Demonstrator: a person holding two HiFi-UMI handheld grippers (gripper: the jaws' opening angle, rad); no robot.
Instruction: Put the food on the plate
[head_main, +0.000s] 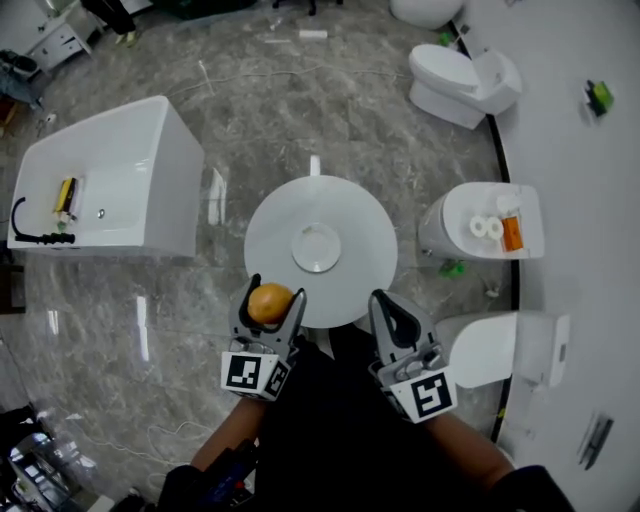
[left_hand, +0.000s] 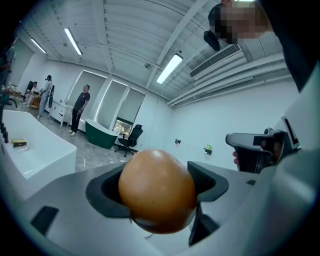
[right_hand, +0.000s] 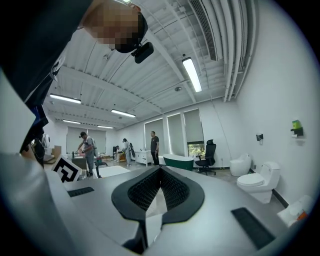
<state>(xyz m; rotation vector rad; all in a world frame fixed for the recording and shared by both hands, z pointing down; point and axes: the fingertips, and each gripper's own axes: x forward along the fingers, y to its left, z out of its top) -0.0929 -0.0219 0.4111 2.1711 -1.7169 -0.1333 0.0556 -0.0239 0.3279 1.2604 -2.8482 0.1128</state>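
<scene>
The near rim of the round table is hidden under the person's dark clothing. At that rim, the left gripper covers the underside of the orange food. Left of the table, the yellow item on the bathtub is too small to name. So are the things on the cabinet to the table's right. Beyond the table, a white fixture is cut off by the top edge.

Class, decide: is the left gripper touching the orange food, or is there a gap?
Touching. In the left gripper view, the left gripper clamps the food between both pads, with no gap on either side.
</scene>
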